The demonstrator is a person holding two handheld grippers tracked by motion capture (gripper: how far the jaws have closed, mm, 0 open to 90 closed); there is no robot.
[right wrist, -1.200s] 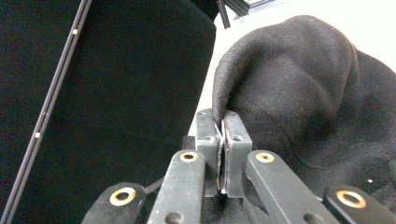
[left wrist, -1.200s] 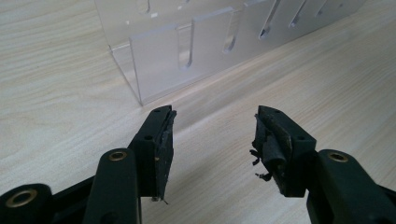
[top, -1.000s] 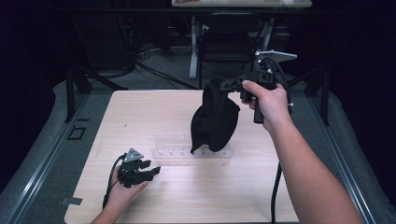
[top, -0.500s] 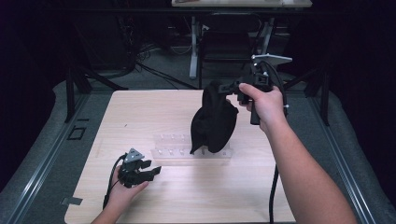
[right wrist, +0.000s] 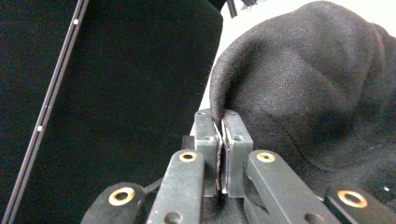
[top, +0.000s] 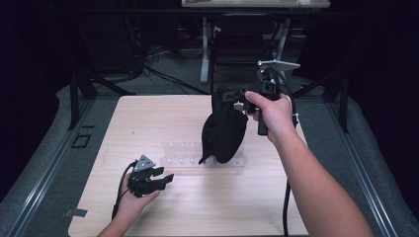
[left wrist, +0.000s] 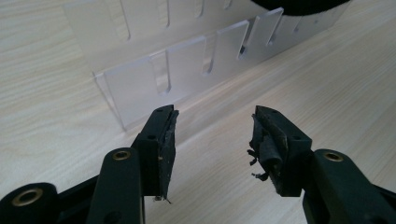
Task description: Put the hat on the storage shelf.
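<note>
Your right gripper [top: 236, 98] is clenched on an edge fold of the black hat [top: 223, 128], letting it hang above the clear slotted rack [top: 184, 153] near the middle of the surface [top: 148, 113], apparently for setting onto it. Your left gripper [top: 165, 178], its jaws just narrowed slightly but released and empty, rests toward the near left corner, with bare wood all around it.

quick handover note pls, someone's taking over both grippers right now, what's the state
Right hand-held gripper: shut on the edge of the black cloth bag, held up so it hangs over the clear slotted rack.
Left hand-held gripper: open, holding nothing, jaws just closed a little, low over the wooden table near the rack's end.
Done: bag lifted.
Left: probably setting the bag down or onto the rack.
</note>
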